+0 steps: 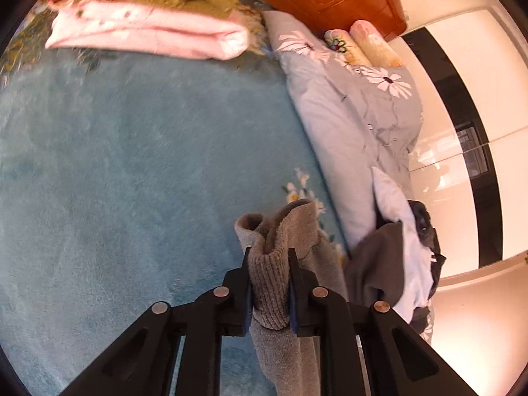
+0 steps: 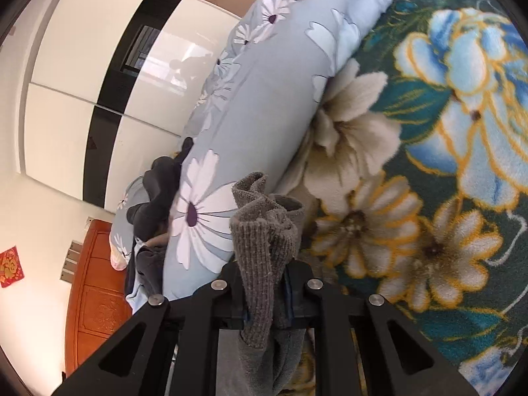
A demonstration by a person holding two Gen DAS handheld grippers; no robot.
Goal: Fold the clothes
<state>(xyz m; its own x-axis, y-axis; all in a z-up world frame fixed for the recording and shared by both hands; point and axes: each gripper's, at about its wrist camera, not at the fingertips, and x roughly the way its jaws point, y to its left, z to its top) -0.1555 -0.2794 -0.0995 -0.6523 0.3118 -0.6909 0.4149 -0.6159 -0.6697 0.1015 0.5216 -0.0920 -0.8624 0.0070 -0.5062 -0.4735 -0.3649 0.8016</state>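
We hold the grey sweater [image 1: 269,283] above the blue blanket [image 1: 132,165], its ribbed edge (bunched thick) clamped in our left gripper [image 1: 269,265] and in our right gripper [image 2: 264,277]. Beyond lie a folded pink garment [image 1: 148,31] and a flowered quilt [image 2: 264,99].

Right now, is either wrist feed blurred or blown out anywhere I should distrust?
Left wrist: the folded pile at the top is motion-smeared, the wardrobe glares white; the gripper and gray knit are sharp. Right wrist: the wardrobe is overexposed, the blanket rim soft; the knit is crisp.
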